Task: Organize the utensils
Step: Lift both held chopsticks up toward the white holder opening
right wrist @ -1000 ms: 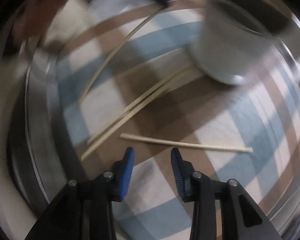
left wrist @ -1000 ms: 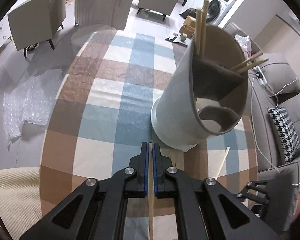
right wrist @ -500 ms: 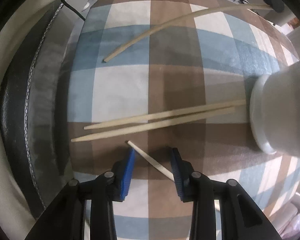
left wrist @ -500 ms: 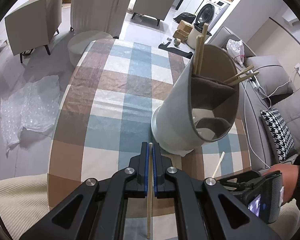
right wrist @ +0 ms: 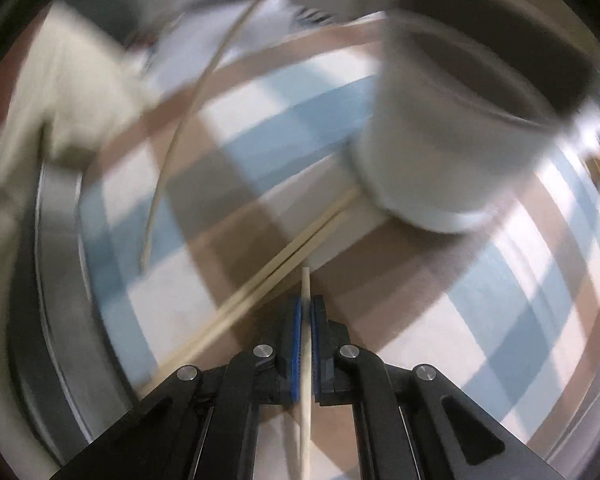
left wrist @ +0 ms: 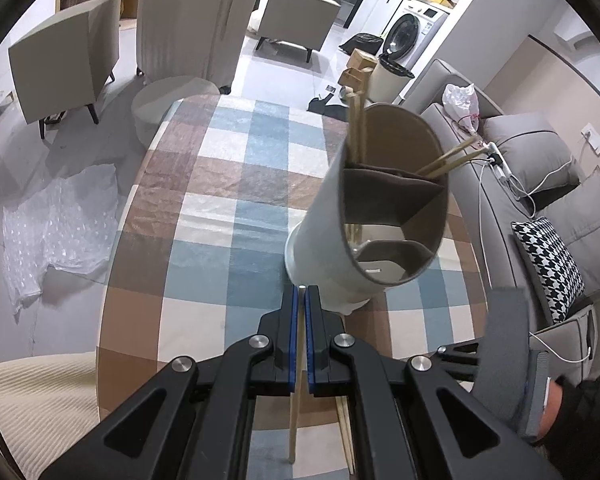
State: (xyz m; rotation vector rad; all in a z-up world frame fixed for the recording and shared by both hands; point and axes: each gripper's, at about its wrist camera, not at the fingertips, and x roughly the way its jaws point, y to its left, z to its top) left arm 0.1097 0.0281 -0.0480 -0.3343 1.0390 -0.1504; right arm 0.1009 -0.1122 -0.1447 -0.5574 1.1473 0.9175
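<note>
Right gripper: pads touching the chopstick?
Touching. The right wrist view shows the right gripper with both blue pads closed flush against the chopstick, no gap either side.

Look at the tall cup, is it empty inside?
No, the tall cup has chopsticks poking up out of its back pockets.

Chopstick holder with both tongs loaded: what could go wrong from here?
1. The left tongs pinch their chopstick at its very top; it could pivot or slip on the way to the holder.
2. The holder is tall and narrow with chopsticks already inside; a bump on its rim may tip it.
3. The right tongs view is motion-blurred, suggesting fast travel; their chopstick might snag the pair lying on the tablecloth.
</note>
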